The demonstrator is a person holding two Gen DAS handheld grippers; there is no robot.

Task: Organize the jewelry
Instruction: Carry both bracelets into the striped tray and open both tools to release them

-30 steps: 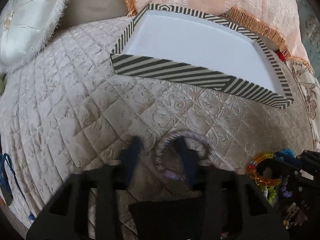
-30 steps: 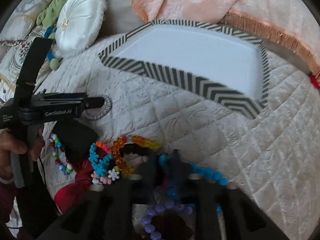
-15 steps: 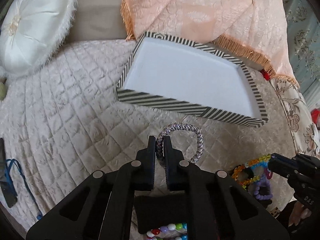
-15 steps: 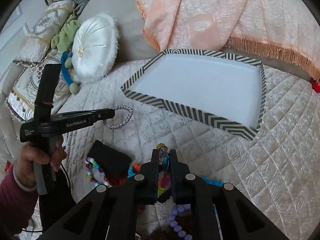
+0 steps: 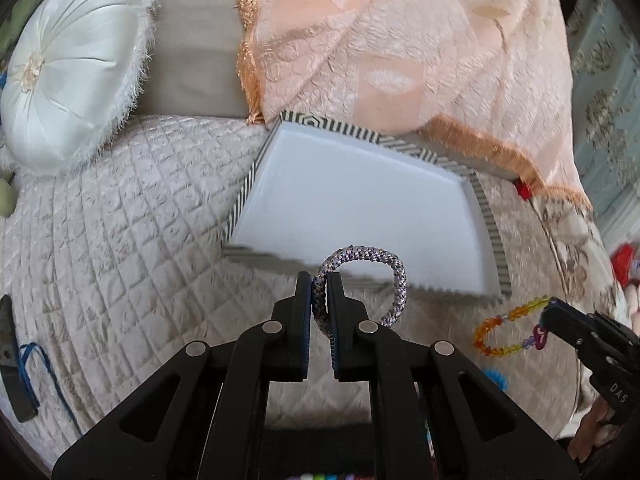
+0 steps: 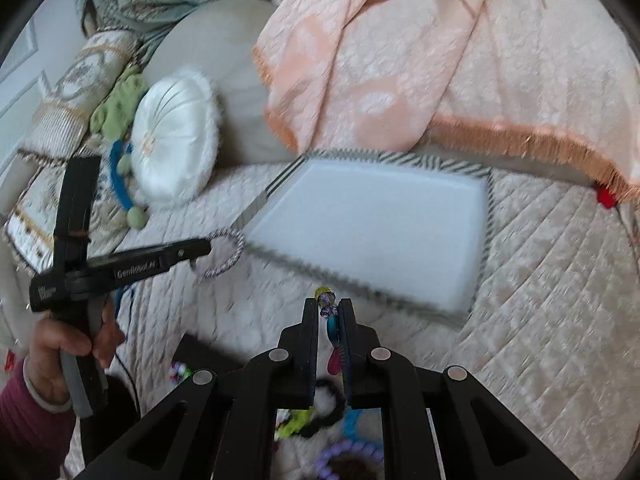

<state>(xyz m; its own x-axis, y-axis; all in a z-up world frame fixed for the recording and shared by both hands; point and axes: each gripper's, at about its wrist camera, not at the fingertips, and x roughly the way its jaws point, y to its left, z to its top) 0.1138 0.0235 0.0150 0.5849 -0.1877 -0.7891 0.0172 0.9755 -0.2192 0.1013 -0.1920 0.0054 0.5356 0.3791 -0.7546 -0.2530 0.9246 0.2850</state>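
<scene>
My left gripper [image 5: 319, 288] is shut on a grey-and-lilac braided rope bracelet [image 5: 394, 276], which it holds in the air in front of the near wall of the striped tray [image 5: 486, 216]. The same bracelet [image 6: 230, 254] shows in the right wrist view at the tip of the left gripper [image 6: 206, 246]. My right gripper [image 6: 329, 308] is shut on a multicoloured beaded bracelet [image 6: 331, 326], raised above the bed. In the left wrist view that beaded bracelet [image 5: 500, 328] hangs from the right gripper [image 5: 550, 312]. The white-lined tray [image 6: 486, 216] holds nothing.
More bead bracelets [image 6: 344, 450] lie on the quilt below my right gripper. A round white cushion [image 5: 72, 64] sits at the left, a peach fringed throw [image 5: 400, 40] hangs behind the tray. A black pouch [image 6: 204, 354] lies beside the pile. A hand [image 6: 60, 344] holds the left gripper.
The left jaws closed on the rope bracelet and lifted it off the quilt. The right gripper rose with the beaded bracelet. Both now see the tray from higher up.
</scene>
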